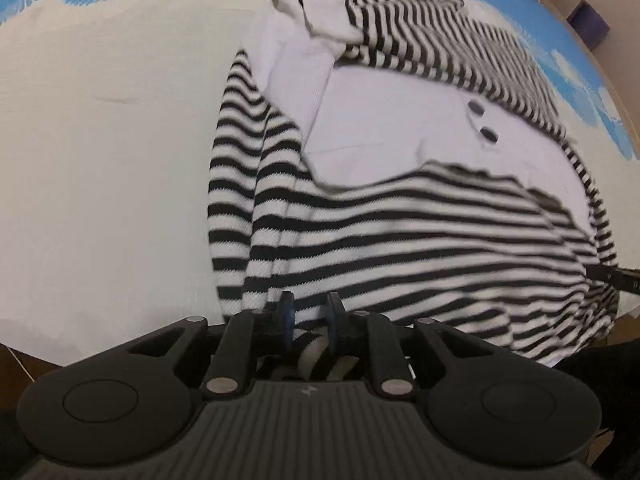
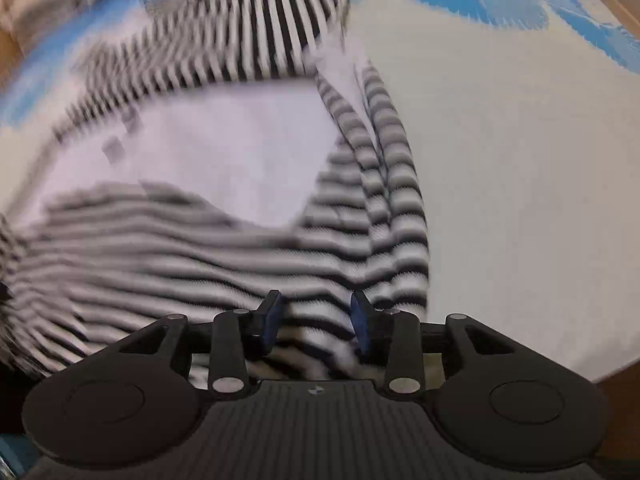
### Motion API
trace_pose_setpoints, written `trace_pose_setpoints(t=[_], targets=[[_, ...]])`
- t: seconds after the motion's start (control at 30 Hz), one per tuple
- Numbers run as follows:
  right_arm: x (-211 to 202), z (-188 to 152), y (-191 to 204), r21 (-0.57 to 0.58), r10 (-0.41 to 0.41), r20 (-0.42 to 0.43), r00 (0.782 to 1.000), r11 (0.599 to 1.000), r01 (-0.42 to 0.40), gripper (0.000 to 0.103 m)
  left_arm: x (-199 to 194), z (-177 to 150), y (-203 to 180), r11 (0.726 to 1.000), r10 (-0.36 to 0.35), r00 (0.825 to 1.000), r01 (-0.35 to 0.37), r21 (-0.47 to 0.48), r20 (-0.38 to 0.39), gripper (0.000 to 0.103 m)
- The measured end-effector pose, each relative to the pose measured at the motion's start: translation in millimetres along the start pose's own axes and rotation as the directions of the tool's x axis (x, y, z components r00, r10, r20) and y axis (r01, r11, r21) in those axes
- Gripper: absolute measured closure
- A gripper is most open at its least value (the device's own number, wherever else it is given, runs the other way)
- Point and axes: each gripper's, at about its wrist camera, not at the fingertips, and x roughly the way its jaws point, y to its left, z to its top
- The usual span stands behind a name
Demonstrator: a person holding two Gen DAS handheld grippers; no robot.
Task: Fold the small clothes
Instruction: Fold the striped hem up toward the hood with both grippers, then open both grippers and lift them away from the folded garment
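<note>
Left wrist view: the striped knit top point(image 1: 400, 232) lies on the cream cloth point(image 1: 100, 160), its near hem pinched in the left gripper point(image 1: 310, 320). The right gripper point(image 2: 316, 320) stands parted around the hem. Soft, light, floppy; hem corners look best to hold.

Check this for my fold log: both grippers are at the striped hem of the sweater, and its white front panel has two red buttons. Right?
Not quite: the buttons are dark, not red, as the left wrist view shows. The rest stands: the left gripper and right gripper are both at the striped hem of the sweater, whose front panel is white.
</note>
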Motion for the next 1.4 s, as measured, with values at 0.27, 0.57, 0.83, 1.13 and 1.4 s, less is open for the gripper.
trace_pose_setpoints(t=[0.27, 0.57, 0.83, 1.13, 1.4], targets=[[5, 3, -1, -0.058, -0.016, -0.008, 1.000, 0.998, 0.016, 0.063, 11, 2, -5, 1.000, 0.004, 1.000, -0.004, 0.017, -0.012, 0.072], [-35, 26, 2, 0.027, 0.013, 0.218, 0.976, 0.999, -0.019, 0.063, -14, 10, -10, 1.000, 0.001, 0.990, -0.001, -0.001, 0.144, 0.064], [-57, 36, -4, 0.116, -0.002, 0.389, 0.921, 0.992, -0.046, 0.063, -29, 11, -21, 0.998, 0.049, 0.948, -0.059, 0.023, 0.315, 0.031], [-90, 56, 1, 0.140, -0.037, 0.514, 0.857, 0.989, -0.042, 0.061, -47, 13, -31, 0.992, 0.093, 0.868, -0.124, 0.033, 0.487, 0.024], [-124, 115, 25, 0.032, -0.012, 0.551, 0.835, 0.999, -0.006, 0.061, -53, 24, -34, 0.992, 0.112, 0.869, -0.129, 0.003, 0.483, 0.024]])
